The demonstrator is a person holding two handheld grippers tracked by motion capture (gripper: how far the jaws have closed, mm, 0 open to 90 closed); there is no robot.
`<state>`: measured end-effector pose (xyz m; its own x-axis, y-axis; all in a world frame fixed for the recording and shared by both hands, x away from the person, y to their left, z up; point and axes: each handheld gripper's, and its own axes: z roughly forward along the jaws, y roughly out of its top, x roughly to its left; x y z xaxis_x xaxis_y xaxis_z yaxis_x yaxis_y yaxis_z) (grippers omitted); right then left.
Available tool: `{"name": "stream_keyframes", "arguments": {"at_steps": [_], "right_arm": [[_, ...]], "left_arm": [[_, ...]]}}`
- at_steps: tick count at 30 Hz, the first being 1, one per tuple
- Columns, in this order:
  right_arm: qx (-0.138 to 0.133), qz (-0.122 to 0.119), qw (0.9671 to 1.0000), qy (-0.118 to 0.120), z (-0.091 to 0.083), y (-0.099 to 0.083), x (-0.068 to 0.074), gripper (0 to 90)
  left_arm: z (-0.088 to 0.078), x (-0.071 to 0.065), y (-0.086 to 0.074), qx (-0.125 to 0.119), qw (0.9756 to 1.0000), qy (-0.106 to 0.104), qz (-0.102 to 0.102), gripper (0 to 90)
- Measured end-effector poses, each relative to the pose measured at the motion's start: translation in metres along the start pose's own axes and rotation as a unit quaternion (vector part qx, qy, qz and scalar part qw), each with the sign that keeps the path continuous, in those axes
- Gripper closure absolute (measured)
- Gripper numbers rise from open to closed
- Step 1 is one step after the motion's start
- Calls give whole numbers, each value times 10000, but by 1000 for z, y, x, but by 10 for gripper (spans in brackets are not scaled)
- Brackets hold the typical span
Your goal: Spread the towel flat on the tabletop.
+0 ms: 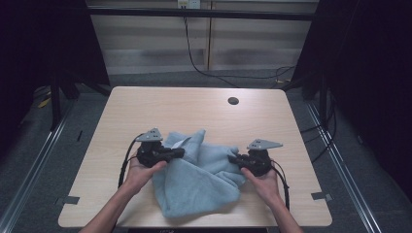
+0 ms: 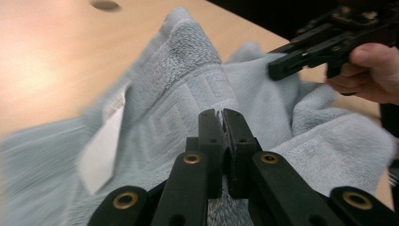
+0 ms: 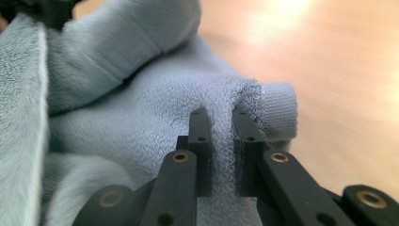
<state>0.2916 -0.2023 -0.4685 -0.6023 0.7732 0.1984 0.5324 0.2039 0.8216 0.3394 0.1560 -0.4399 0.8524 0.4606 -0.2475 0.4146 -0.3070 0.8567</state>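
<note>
Blue towel (image 1: 199, 177) sits bunched near the counter's (image 1: 145, 107) front edge, left gripper (image 1: 177, 153) and right gripper (image 1: 232, 158) each clenched on an edge; spreading it apart looks next.

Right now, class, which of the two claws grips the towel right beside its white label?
The left claw: its shut jaws pinch the pale blue terry towel next to the white label. The right claw grips a plain hemmed edge.
</note>
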Motion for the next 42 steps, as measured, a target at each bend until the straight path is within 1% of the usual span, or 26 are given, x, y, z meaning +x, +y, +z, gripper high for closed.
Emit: {"name": "stream_keyframes", "arguments": {"at_steps": [3, 4, 6, 9, 13, 14, 15, 16, 17, 18, 21, 24, 25, 27, 28, 29, 30, 31, 33, 34, 35, 36, 37, 39, 40, 42], "right_arm": [[-382, 151, 9990, -203, -17, 13, -13, 815], [-453, 171, 9985, -253, -21, 17, -16, 816], [-622, 216, 9971, -371, -29, 29, -23, 817], [-863, 155, 9946, -562, -41, 56, -30, 818], [-1125, 144, 9907, -750, -49, 93, -37, 819], [-1164, 112, 9899, -800, -50, 103, -39, 819], [-1212, 99, 9889, -854, -51, 116, -40, 819], [-1241, 95, 9883, -882, -52, 124, -41, 819], [-1291, 75, 9875, -907, -53, 138, -42, 819], [-1314, 39, 9869, -939, -53, 147, -42, 819], [-1510, -105, 9831, -1027, -58, 185, -43, 819], [-1744, -201, 9781, -1121, -65, 211, -43, 818], [-1791, -195, 9760, -1227, -68, 216, -44, 818], [-1833, -121, 9757, -1194, -69, 213, -46, 817], [-1840, -40, 9763, -1135, -68, 205, -47, 817], [-1750, -24, 9785, -1091, -65, 191, -48, 817], [-1635, -22, 9807, -1076, -61, 180, -49, 817], [-1412, -57, 9843, -1061, -56, 159, -49, 817], [-1149, 10, 9887, -963, -51, 126, -49, 816], [-1072, 59, 9901, -906, -50, 108, -49, 816], [-979, 194, 9918, -805, -50, 87, -50, 813], [-862, 281, 9929, -775, -50, 76, -50, 811], [-716, 285, 9939, -794, -50, 61, -49, 807], [-390, 223, 9951, -879, -52, 36, -43, 789], [-321, 332, 9951, -877, -56, 23, -41, 764], [-284, 363, 9942, -967, -65, 9, -37, 697]], "left_arm": [[-18, 7, 6, -329, 9991, 206, -159, 877], [-25, 10, 8, -482, 9981, 281, -242, 876], [-34, 14, 11, -568, 9969, 488, -232, 877], [-46, 20, 21, -729, 9942, 760, -232, 877], [-69, 31, 39, -1054, 9880, 1085, -321, 879], [-78, 35, 45, -1193, 9853, 1169, -348, 879], [-83, 38, 49, -1237, 9843, 1210, -349, 879], [-92, 41, 55, -1332, 9815, 1321, -367, 880], [-97, 43, 59, -1353, 9808, 1361, -354, 880], [-103, 44, 64, -1419, 9787, 1447, -325, 880], [-124, 44, 77, -1620, 9724, 1659, -251, 881], [-139, 38, 83, -1845, 9677, 1711, -134, 881], [-143, 36, 82, -1844, 9683, 1683, -110, 881], [-143, 31, 71, -1652, 9722, 1660, -43, 881], [-138, 28, 58, -1502, 9765, 1538, -128, 880], [-134, 27, 49, -1377, 9787, 1516, -145, 881], [-127, 25, 32, -1165, 9819, 1483, -151, 880], [-123, 25, 22, -1070, 9845, 1373, -229, 880], [-111, 20, -4, -794, 9895, 1129, -418, 879], [-105, 15, -18, -578, 9920, 1040, -412, 879], [-102, 11, -25, -481, 9932, 998, -372, 878], [-100, 7, -33, -386, 9944, 895, -420, 878], [-98, 1, -40, -320, 9956, 766, -446, 877], [-97, -12, -52, -110, 9972, 636, -372, 872], [-97, -16, -56, -86, 9978, 542, -375, 869], [-100, -22, -59, -107, 9981, 465, -399, 862]]}}
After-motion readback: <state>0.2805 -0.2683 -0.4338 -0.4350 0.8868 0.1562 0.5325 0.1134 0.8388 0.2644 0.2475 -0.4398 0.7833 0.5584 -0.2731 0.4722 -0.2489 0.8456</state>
